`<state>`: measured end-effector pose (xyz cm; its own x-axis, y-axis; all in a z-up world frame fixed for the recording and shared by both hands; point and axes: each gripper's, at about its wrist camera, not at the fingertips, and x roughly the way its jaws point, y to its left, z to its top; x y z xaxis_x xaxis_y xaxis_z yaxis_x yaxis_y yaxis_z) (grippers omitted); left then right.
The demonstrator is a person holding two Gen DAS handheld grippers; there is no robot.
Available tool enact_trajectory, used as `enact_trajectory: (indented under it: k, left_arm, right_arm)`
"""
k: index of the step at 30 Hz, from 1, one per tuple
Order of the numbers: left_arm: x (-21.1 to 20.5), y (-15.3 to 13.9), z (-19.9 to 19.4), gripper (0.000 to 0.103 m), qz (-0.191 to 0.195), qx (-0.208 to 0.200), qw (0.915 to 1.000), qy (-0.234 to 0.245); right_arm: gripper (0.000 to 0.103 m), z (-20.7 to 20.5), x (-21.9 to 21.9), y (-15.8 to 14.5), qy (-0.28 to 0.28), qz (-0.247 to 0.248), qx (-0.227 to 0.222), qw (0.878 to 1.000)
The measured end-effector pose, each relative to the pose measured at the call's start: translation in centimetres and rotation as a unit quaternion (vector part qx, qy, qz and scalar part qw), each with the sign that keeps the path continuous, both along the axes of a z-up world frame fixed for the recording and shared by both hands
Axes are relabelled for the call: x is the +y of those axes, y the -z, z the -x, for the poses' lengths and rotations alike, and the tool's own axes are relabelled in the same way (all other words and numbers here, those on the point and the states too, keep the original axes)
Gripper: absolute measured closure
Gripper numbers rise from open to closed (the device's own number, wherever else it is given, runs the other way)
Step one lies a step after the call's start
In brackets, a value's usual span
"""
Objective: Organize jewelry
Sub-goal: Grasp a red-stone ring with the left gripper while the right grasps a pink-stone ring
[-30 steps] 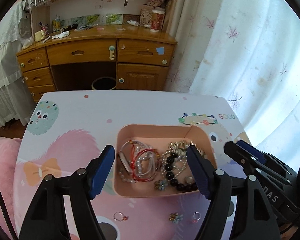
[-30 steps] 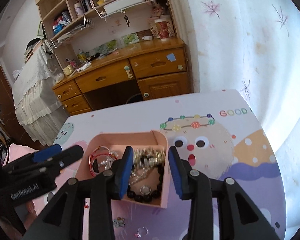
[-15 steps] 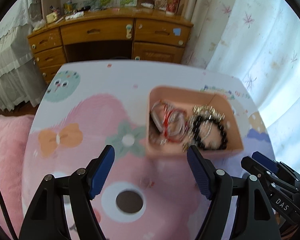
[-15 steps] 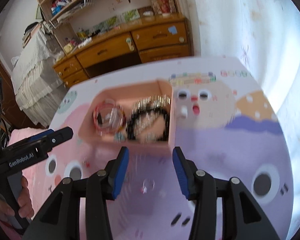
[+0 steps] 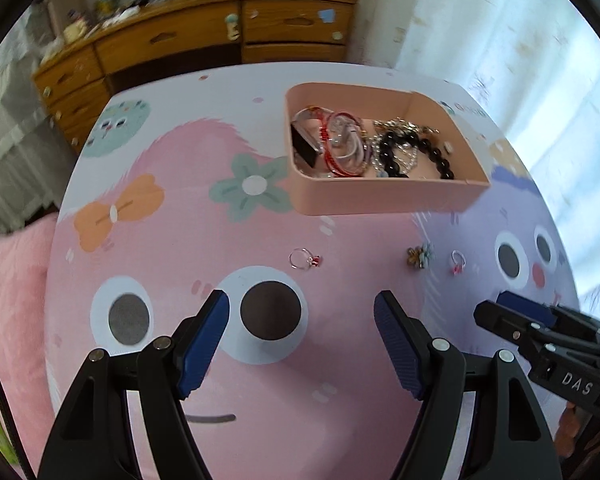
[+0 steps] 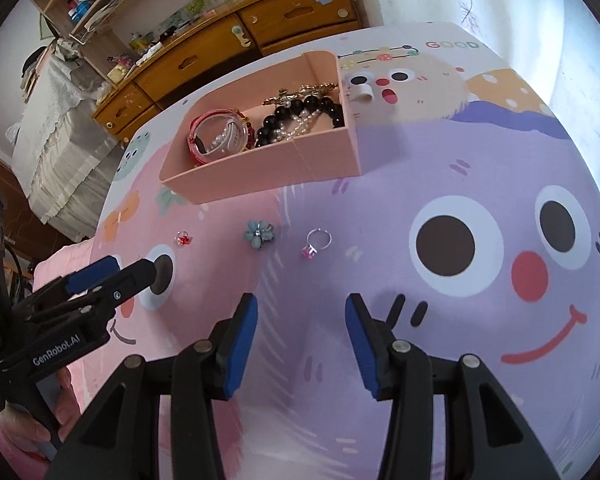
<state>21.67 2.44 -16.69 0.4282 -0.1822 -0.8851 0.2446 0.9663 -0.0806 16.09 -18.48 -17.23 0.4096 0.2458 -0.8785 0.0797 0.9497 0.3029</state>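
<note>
Tools both stand open and empty above the bench [image 6: 440,168], the right tool [image 6: 302,332] nearest the pink-stone ring [image 6: 317,243] at its 12 o'clock, short of the box [image 6: 260,168]; advise straddling the band squarely before closing.

My bedroom at home: wooden desk [image 6: 236,46] with drawers and shelves [image 6: 96,4] at upper left, curtain [image 5: 500,40] at upper right.

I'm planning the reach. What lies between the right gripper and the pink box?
In the right wrist view, a pink-stone ring and blue flower piece lie between right gripper and pink box.
</note>
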Motion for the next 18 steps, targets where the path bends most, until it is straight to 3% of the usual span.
enact_trajectory:
  k: [6, 8, 10, 12, 15, 18]
  left_arm:
    - [-0.5, 0.2, -1.0, 0.03, -0.018, -0.034, 0.9986, 0.036]
    - [-0.6, 0.4, -1.6, 0.03, -0.023, -0.045, 0.9976, 0.048]
    - [-0.8, 0.7, -2.0, 0.033, -0.026, -0.056, 0.9961, 0.063]
    - [-0.9, 1.3, -2.5, 0.042, -0.024, -0.056, 0.9953, 0.075]
    - [-0.9, 2.0, -3.0, 0.05, -0.017, -0.048, 0.9951, 0.084]
    - [-0.8, 2.6, -3.1, 0.051, -0.01, -0.047, 0.9947, 0.091]
  right_arm:
    - [0.057, 0.2, 1.3, 0.0, -0.004, 0.041, -0.033, 0.999]
    - [0.057, 0.2, 2.0, 0.0, -0.005, 0.076, -0.057, 0.996]
    - [0.057, 0.1, 2.6, 0.1, -0.01, 0.1, -0.072, 0.992]
    - [0.057, -0.2, 3.5, 0.5, -0.027, 0.131, -0.086, 0.987]
    - [0.064, -0.5, 4.7, 1.1, -0.054, 0.172, -0.093, 0.979]
    - [0.067, -0.6, 5.1, 1.4, -0.053, 0.189, -0.093, 0.976]
